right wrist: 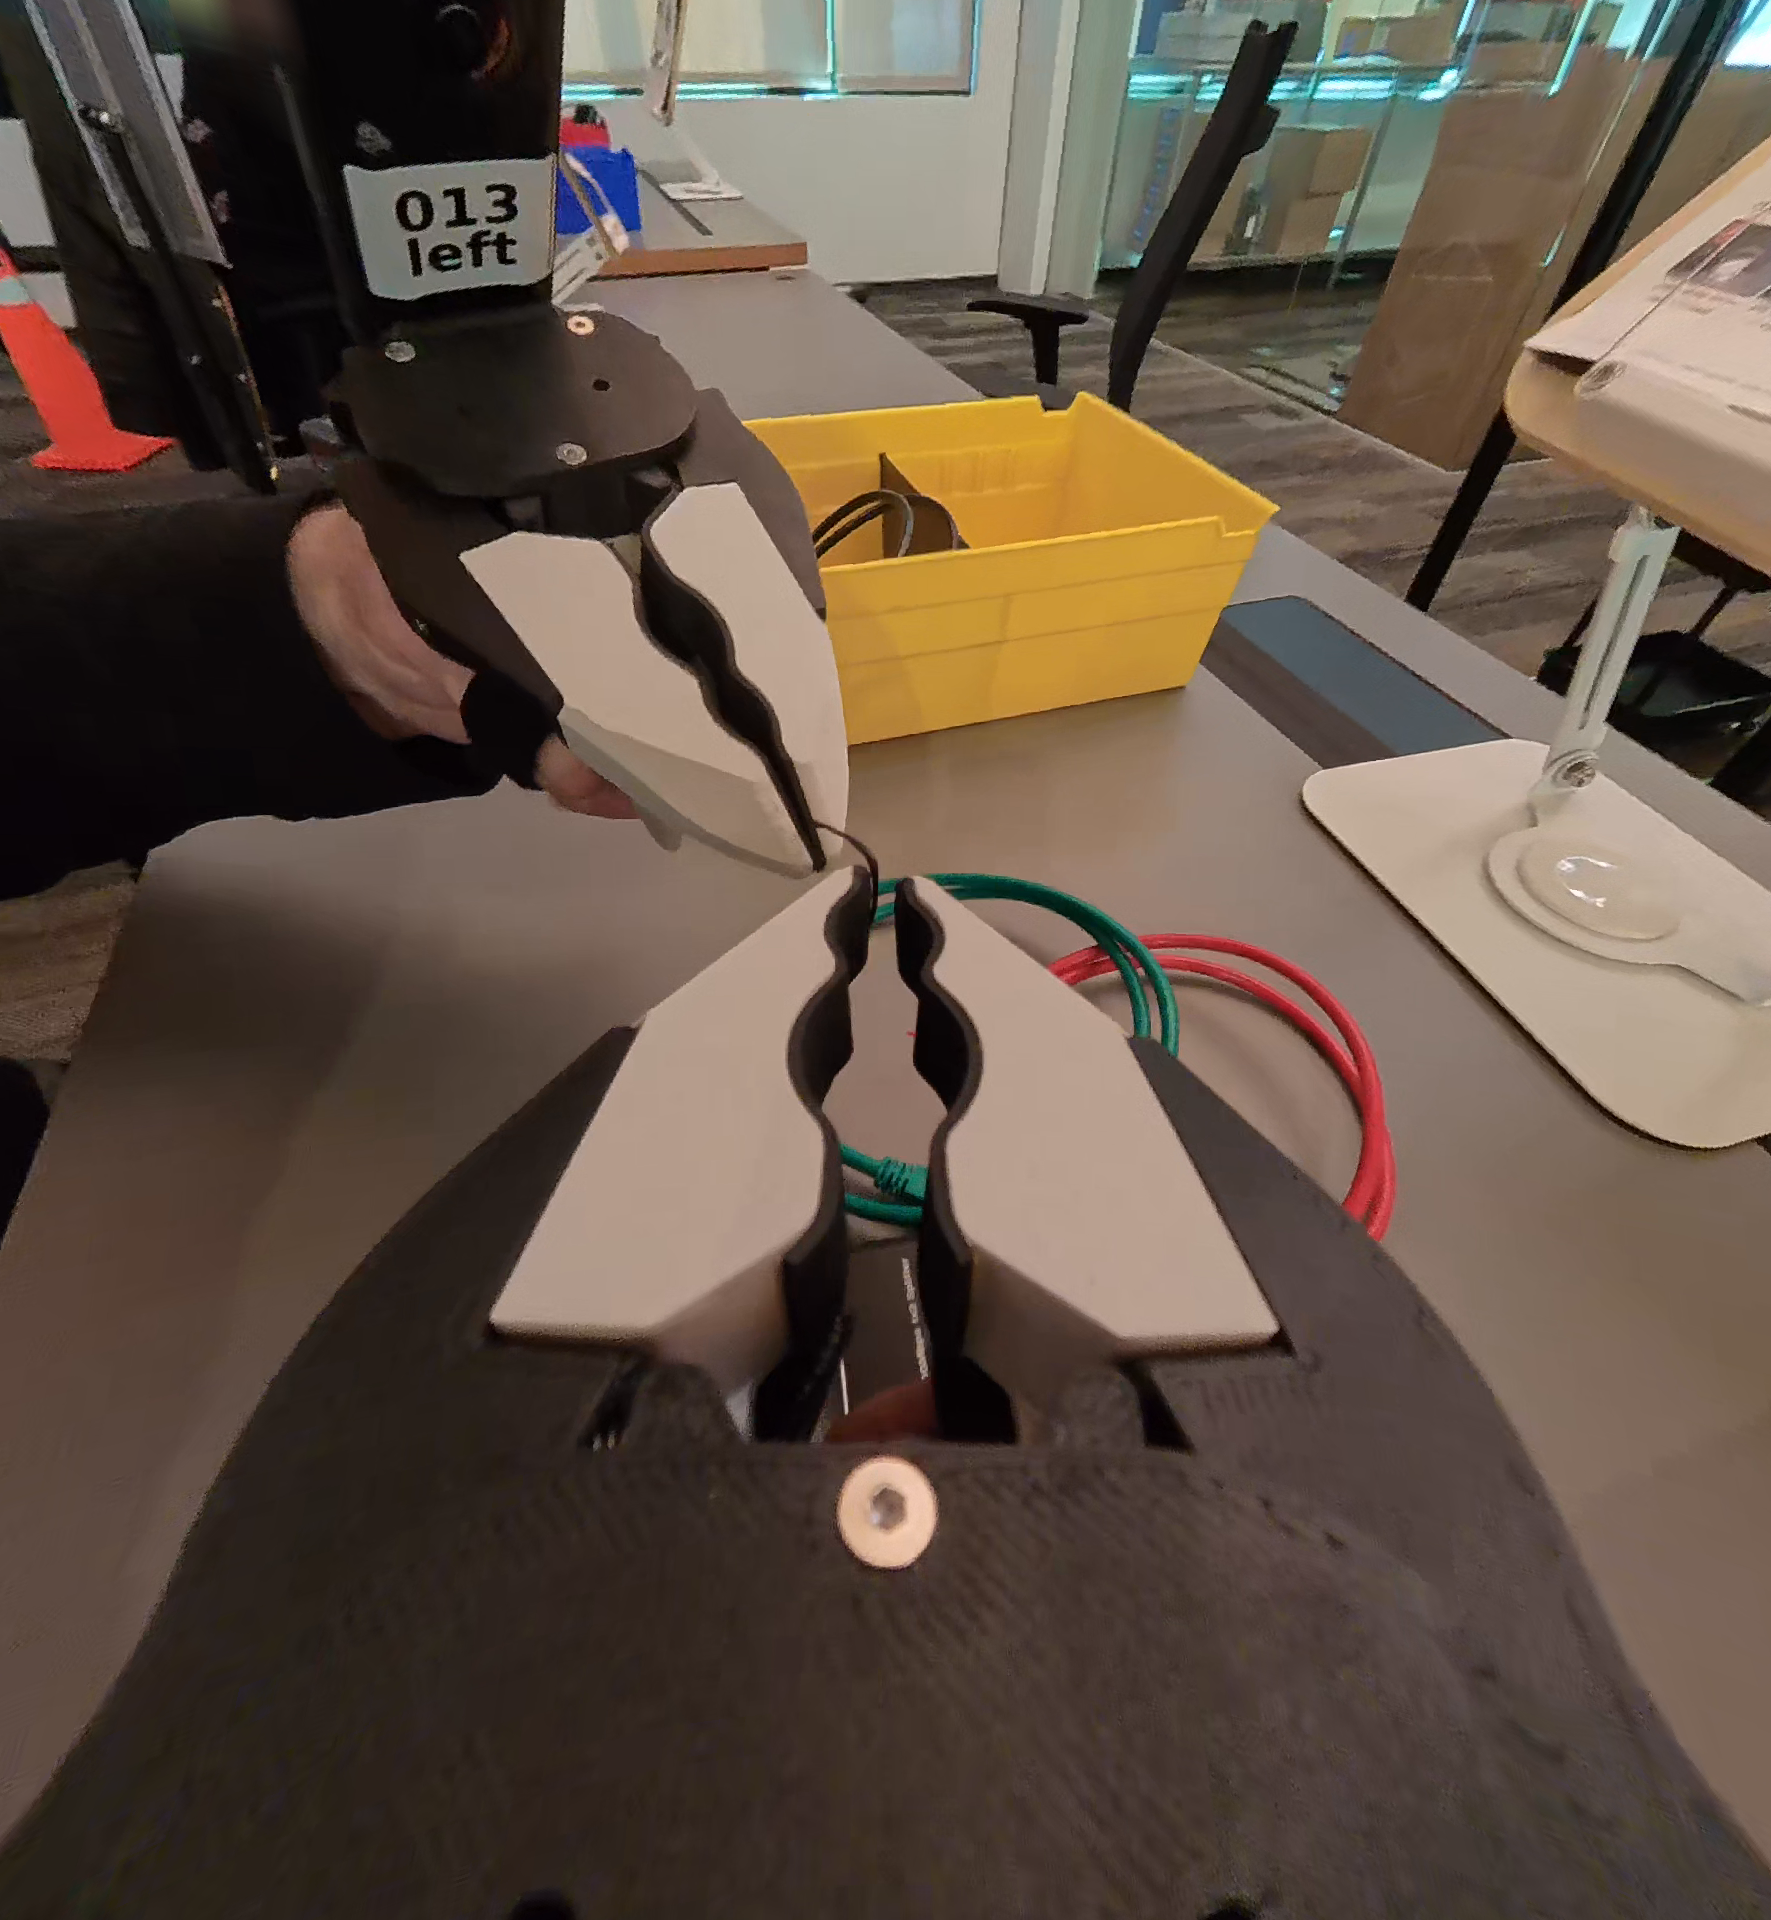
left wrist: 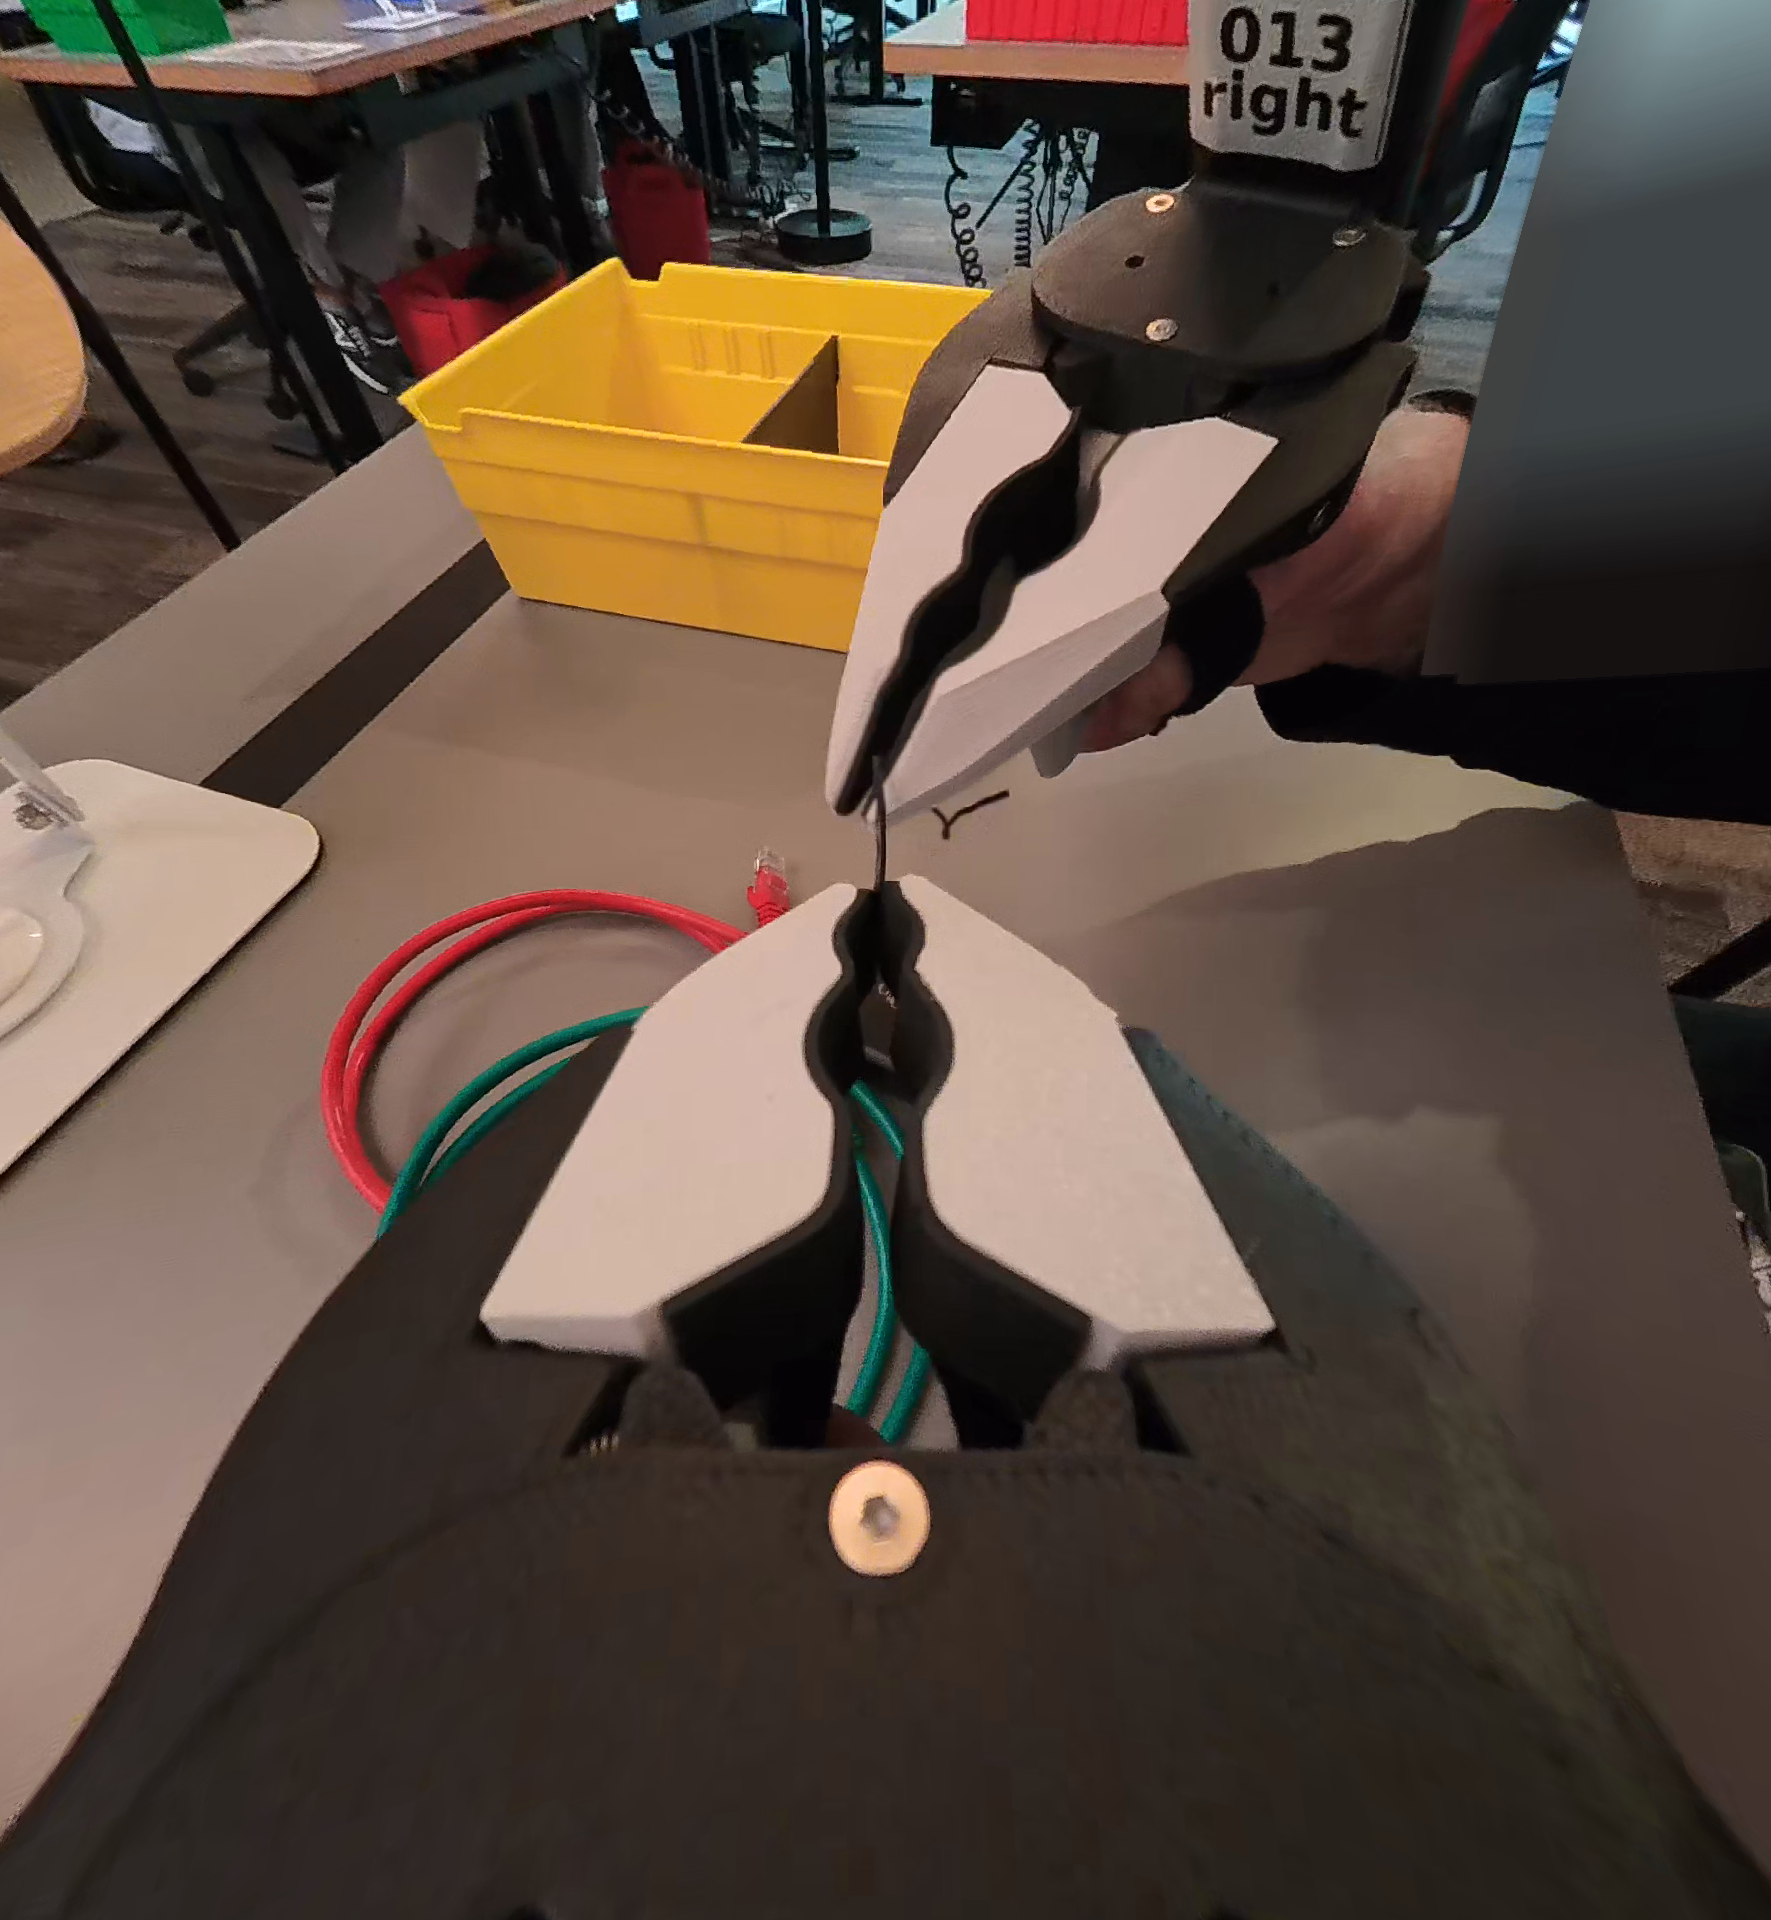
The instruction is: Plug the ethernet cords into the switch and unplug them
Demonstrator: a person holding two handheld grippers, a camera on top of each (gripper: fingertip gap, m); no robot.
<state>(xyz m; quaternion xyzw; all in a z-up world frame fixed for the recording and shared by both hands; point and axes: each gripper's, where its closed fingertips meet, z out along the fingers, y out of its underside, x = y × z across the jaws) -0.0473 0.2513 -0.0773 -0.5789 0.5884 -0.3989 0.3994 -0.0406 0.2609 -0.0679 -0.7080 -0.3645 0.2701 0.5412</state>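
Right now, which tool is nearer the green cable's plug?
Right. The green plug shows just below, between the fingers of the right tool; the left tool hangs farther off, beyond it.

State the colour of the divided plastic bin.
Yellow plastic bin; clearest in the left wrist view.

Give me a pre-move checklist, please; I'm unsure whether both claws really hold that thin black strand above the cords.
1. Left claw shut on the black strand: ok.
2. Right claw gripping the strand: cannot tell; its wrist view shows a slit between the tips.
3. Red cord plug lying free on the table: ok.
4. Green cord plug free, not in a port: ok.
5. Switch ports reachable: cannot tell; it is mostly hidden beneath the claws.
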